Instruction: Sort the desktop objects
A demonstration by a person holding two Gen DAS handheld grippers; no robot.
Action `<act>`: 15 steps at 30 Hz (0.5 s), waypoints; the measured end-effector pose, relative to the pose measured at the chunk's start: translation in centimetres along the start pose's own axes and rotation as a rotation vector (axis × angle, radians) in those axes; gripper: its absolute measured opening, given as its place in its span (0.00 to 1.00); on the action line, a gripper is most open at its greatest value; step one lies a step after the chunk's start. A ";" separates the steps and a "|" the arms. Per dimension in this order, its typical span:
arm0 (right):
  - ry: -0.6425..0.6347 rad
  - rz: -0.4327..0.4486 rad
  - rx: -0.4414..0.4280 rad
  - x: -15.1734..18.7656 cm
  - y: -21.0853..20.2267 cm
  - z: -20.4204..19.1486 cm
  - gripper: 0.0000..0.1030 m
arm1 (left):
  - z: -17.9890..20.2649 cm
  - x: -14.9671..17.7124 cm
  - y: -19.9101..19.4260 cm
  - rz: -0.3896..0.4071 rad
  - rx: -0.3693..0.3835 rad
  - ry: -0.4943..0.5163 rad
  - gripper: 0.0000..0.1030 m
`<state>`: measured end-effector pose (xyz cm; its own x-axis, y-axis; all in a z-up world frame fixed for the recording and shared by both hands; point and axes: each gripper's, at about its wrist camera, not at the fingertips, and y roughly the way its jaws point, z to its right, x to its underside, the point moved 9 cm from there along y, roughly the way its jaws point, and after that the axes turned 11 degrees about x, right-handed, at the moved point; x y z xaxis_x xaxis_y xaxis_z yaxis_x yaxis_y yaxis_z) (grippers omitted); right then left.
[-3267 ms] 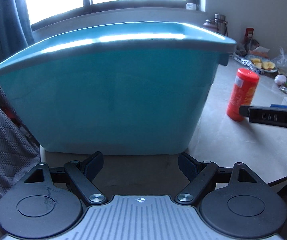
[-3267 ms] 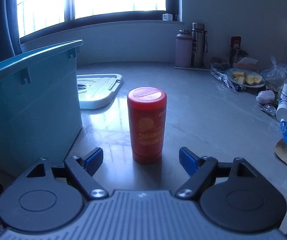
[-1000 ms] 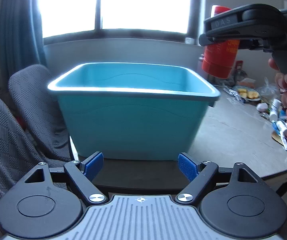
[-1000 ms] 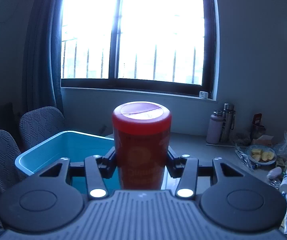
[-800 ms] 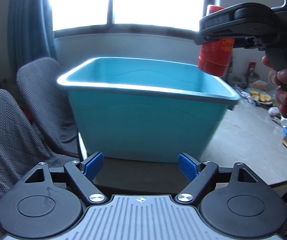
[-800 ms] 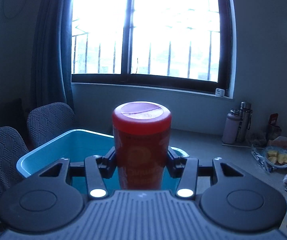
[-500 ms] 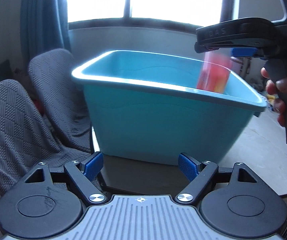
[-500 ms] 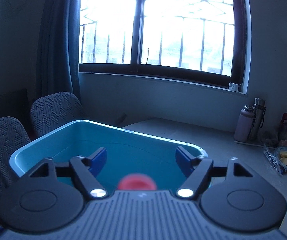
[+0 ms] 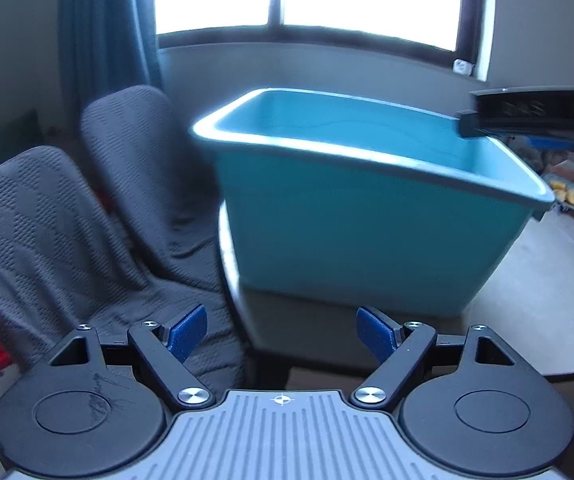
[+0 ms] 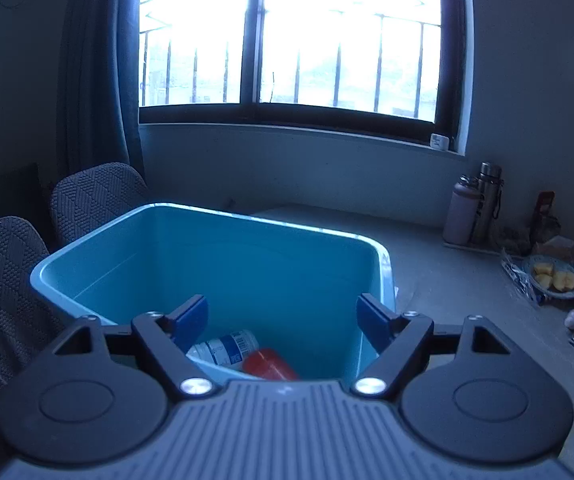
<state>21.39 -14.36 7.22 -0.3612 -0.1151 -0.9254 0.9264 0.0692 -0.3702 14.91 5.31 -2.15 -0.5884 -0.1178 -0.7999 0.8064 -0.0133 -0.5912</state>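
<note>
Low in the right wrist view, the right gripper (image 10: 282, 318) is opening its jaws over the bin (image 10: 215, 268) with nothing between them. Just beyond, the red can (image 10: 269, 364) lies inside the bin beside a white bottle (image 10: 225, 347). The left gripper (image 9: 282, 333), wide and empty, faces the bin's outer wall at centre frame.

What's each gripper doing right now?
Left gripper: open, empty.
Right gripper: jaws opening, nothing between them; red canister lies in the bin.
</note>
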 end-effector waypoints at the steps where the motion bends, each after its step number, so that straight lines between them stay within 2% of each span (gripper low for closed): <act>1: 0.010 -0.009 0.008 0.4 -0.7 0.2 0.84 | -0.3 0.2 -0.5 -0.003 -0.002 -0.001 0.81; 7: 0.043 -0.069 0.055 3.2 -4.8 1.0 0.89 | -1.8 1.6 -3.8 -0.042 -0.018 0.024 0.81; 15: 0.072 -0.227 0.087 7.0 -9.0 1.2 0.93 | -3.3 2.6 -7.2 -0.090 0.002 0.010 0.81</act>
<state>10.68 -16.93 4.20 -0.5646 -0.0466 -0.8241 0.8254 -0.0361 -0.5634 7.33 8.41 -0.31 -0.6590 -0.1058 -0.7447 0.7504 -0.0249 -0.6605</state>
